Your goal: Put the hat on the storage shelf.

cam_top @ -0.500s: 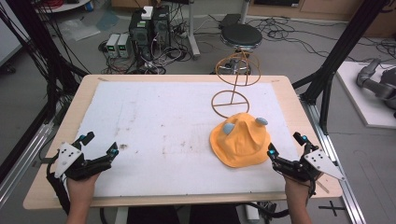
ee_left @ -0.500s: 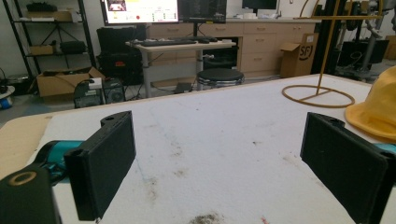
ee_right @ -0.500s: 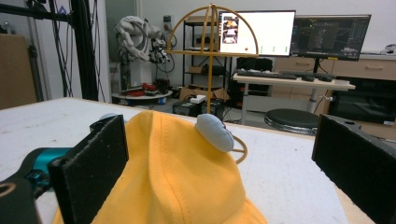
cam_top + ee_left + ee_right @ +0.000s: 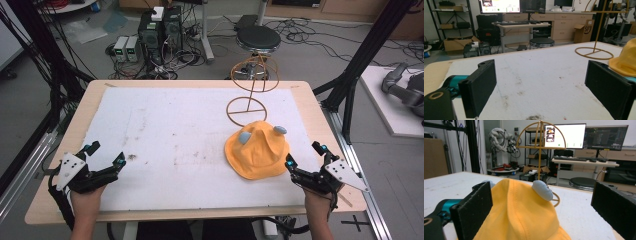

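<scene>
Both my grippers are wide open and holding nothing: left gripper [image 4: 106, 154] sits at the near-left of the white mat [image 4: 165, 130], right gripper [image 4: 305, 155] just beside the yellow hat [image 4: 257, 152] at the near-right. The hat is soft, creased fabric with two grey ear-like pads [image 4: 244, 137], lying close in front of the thin wire stand [image 4: 250, 92]. Risk as I judge it: floppy cloth bunches or slips from one jaw pinch, and the light stand tips if snagged.

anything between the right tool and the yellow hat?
Nothing visible. The right tool sits open just off the yellow hat, with bare white mat around it. The wire stand is behind the hat, out of the path.
</scene>
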{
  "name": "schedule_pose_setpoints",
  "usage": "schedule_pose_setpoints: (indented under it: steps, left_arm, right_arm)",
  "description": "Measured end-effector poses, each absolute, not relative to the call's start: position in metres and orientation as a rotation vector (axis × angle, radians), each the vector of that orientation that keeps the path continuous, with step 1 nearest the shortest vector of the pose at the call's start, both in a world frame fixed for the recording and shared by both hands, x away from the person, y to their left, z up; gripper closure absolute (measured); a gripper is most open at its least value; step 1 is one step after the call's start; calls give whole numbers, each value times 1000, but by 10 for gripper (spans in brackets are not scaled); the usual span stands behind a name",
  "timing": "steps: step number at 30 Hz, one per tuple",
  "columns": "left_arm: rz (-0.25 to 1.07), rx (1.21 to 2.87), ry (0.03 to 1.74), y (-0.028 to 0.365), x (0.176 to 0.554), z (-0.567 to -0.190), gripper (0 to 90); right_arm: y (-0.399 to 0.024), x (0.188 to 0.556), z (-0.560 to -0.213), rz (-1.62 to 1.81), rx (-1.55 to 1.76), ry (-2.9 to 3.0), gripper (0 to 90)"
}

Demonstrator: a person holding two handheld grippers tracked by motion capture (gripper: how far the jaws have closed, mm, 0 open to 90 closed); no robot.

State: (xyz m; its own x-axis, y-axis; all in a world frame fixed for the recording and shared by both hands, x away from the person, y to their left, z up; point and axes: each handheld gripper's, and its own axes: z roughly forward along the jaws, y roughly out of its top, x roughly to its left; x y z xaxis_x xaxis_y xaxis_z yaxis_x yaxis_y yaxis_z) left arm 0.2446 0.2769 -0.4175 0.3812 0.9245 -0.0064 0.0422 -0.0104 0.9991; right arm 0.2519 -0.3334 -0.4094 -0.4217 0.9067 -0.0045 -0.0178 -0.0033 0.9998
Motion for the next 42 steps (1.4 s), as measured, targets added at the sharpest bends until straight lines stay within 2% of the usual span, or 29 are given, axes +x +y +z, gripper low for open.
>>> schedule_pose_setpoints:
  steps: [7, 13, 14, 15, 26, 32, 37, 42]
  left_arm:
    - [896, 1399, 942, 276, 244, -418, 107]
    - [897, 1405, 944, 275, 245, -419, 107]
    - [899, 1409, 942, 275, 244, -419, 107]
    - [900, 1412, 944, 274, 244, -420, 107]
    - [918, 1408, 956, 281, 237, -421, 107]
    - [924, 1408, 965, 284, 234, -422, 107]
    - [926, 1410, 964, 284, 233, -422, 107]
    - [927, 1416, 969, 284, 232, -423, 107]
  right_arm:
    - [-323, 256, -408, 1518, 935, 1552, 33]
    - [-309, 263, -410, 1469, 899, 1617, 74]
    - [-307, 265, -411, 1463, 889, 1632, 95]
    - [-304, 266, -411, 1459, 884, 1652, 152]
    - [-273, 284, -419, 1309, 893, 1771, 305]
    - [-268, 291, -421, 1254, 971, 1772, 462]
    - [-267, 293, -422, 1242, 978, 1774, 542]
    - [-263, 297, -425, 1186, 991, 1790, 573]
